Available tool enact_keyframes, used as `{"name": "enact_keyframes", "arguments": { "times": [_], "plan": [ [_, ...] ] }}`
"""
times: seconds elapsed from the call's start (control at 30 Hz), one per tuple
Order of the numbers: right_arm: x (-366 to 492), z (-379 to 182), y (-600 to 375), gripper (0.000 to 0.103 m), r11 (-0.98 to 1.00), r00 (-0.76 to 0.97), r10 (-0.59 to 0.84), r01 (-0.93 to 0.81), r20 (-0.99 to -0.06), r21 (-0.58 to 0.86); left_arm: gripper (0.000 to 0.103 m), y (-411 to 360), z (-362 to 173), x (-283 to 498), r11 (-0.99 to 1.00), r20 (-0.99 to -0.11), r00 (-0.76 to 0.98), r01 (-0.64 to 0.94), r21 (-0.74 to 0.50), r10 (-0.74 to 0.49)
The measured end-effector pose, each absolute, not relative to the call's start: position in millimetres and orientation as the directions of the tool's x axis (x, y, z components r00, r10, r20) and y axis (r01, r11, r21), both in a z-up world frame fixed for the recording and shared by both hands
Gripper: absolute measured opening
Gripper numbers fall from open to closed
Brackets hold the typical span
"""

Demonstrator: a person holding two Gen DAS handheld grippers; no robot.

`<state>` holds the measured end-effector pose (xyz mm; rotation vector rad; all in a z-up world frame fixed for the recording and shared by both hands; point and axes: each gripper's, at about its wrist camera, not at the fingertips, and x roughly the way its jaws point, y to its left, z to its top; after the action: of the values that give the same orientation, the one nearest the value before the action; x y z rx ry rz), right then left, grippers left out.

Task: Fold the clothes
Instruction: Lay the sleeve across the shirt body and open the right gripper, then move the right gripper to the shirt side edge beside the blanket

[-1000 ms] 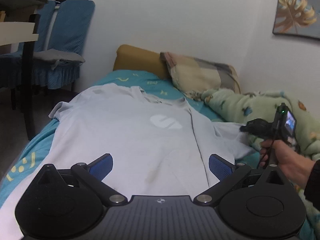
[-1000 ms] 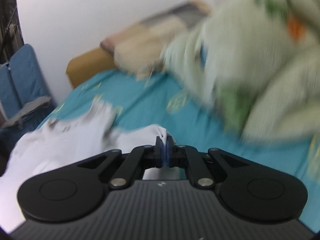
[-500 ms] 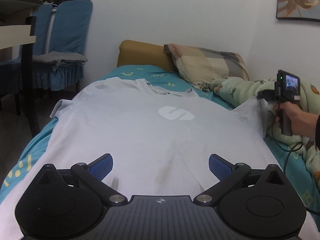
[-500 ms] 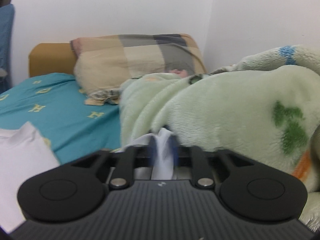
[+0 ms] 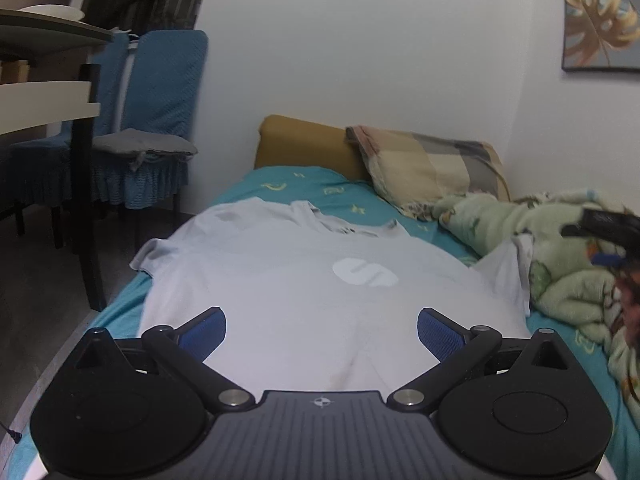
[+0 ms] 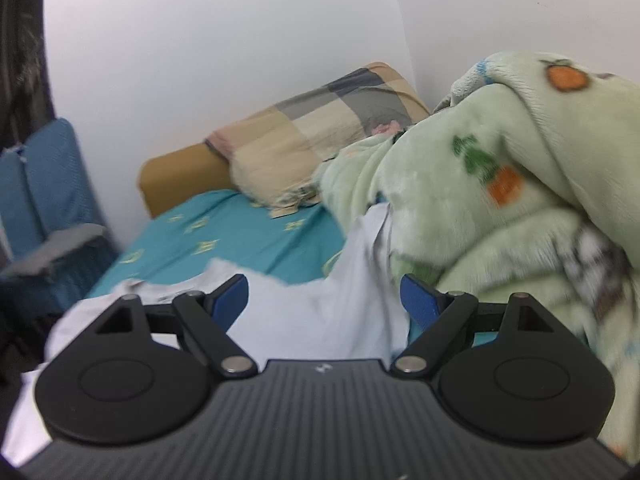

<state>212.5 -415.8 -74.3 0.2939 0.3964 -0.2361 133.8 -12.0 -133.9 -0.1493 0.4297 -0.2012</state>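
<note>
**A:** How do your tongs stand right now?

**B:** Your left gripper [image 5: 322, 326] is spread wide, blue pads far apart, holding nothing, and it hovers over the lower part of the T-shirt [image 5: 304, 280]. Your right gripper [image 6: 324, 300] is spread just as wide and also holds nothing; the shirt's sleeve [image 6: 360, 280] lies between and beyond its fingers, not pinched.

**A:** And where is the shirt itself?

**B:** You have it spread flat, front up, on the teal bedsheet [image 5: 304, 186], collar toward the far end, white round logo [image 5: 365, 272] on the chest. Its right-hand sleeve rides up against the green fleece blanket [image 6: 500, 184], which is heaped just beside the shirt.

**A:** What else is around the shirt?

**B:** Beyond its collar you see a plaid pillow [image 5: 432, 168] against a mustard headboard [image 5: 300, 146]. Off the shirt's other side stand blue-covered chairs [image 5: 156, 120].
</note>
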Motion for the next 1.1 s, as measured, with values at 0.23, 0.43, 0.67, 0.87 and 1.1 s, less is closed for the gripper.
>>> {"name": "enact_keyframes", "arguments": {
  "times": [0.23, 0.43, 0.67, 0.87, 1.1],
  "plan": [
    [120.4, -50.6, -368.1, 0.084, 0.918, 0.896, -0.084, 0.24, -0.436, 0.316, 0.103, -8.7, -101.7, 97.1, 0.974, -0.358, 0.908, 0.178, -0.139, -0.217],
    [69.3, -60.0, -328.4, 0.084, 0.945, 0.906, -0.052, 0.18, -0.42, 0.273, 0.103, 0.6, -87.0, 73.9, 0.977, -0.34, 0.918, 0.164, -0.135, -0.201],
    [60.9, -63.0, -317.0, 0.084, 0.947, 0.906, -0.025, 0.157, -0.422, 0.281, 0.103, 7.4, -85.8, 70.4, 0.984, -0.362, 0.919, 0.113, -0.139, -0.157],
    [63.6, -74.9, -337.1, 0.084, 0.892, 0.884, -0.017, 0.225, -0.467, 0.392, 0.103, 3.8, -87.5, 69.1, 0.986, -0.379, 0.913, 0.111, -0.124, -0.15],
    [104.3, -93.0, -401.8, 0.064, 0.701, 0.851, 0.022, 0.361, -0.524, 0.615, 0.103, -2.2, -96.0, 75.3, 0.987, -0.424, 0.892, 0.117, -0.112, -0.155]
  ]
}}
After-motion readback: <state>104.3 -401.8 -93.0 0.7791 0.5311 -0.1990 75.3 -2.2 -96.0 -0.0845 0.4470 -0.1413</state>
